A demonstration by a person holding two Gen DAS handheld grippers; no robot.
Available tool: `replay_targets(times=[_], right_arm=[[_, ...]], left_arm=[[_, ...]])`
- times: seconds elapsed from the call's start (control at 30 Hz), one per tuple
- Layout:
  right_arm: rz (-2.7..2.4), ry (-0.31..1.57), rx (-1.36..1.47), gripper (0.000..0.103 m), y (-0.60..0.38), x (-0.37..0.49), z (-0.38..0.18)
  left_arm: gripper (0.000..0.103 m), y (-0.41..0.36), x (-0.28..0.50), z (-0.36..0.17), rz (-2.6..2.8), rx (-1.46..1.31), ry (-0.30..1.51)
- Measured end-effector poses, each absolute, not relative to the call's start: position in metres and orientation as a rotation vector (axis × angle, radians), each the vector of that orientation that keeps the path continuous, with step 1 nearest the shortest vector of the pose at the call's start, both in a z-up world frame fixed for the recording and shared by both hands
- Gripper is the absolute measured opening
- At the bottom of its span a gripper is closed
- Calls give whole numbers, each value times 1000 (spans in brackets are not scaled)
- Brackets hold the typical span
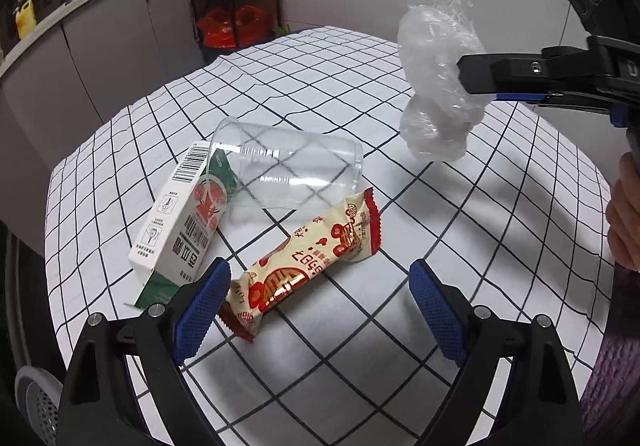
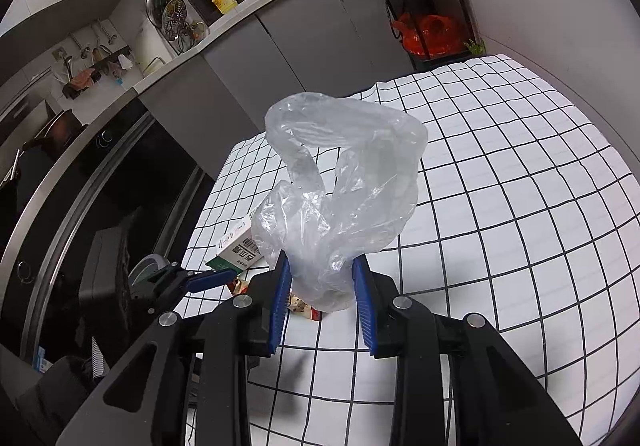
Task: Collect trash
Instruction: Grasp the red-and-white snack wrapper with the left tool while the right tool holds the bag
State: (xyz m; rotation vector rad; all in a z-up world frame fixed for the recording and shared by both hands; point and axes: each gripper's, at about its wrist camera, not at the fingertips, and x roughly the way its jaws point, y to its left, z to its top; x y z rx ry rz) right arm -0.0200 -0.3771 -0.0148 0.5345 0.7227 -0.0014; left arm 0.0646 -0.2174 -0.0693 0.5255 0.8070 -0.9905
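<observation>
Right gripper [image 2: 320, 288] pinches a crumpled clear plastic bag [image 2: 344, 182], held aloft above the checked desk [image 1: 480, 246]. Left gripper [image 1: 320, 310], fingers spread wide, is nearer the snack wrapper [image 1: 308, 262]: flat on desk, just ahead betw. fingers, long axis diagonal. Cream w/ red print, ends crimped.

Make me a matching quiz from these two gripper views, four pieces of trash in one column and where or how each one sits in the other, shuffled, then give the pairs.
Things:
1. plastic bag
2. clear cup
3. snack wrapper
4. small carton

States:
A. lying on its side on the checked cloth
B. flat on the cloth, one end by a left finger
C. held in the air, pinched by the right fingers
D. on the cloth, its end covered by the cup's mouth

Pairs: 1-C, 2-A, 3-B, 4-D
</observation>
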Motion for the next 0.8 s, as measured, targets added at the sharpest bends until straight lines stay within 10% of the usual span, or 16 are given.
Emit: replay_targets(times=[0.3, 0.8], right_arm=[[12, 721, 536, 30, -380, -20, -14], [25, 730, 532, 30, -381, -16, -14]], left_arm=[[84, -228, 76, -76, -993, 535, 813], [38, -219, 73, -87, -947, 528, 839]])
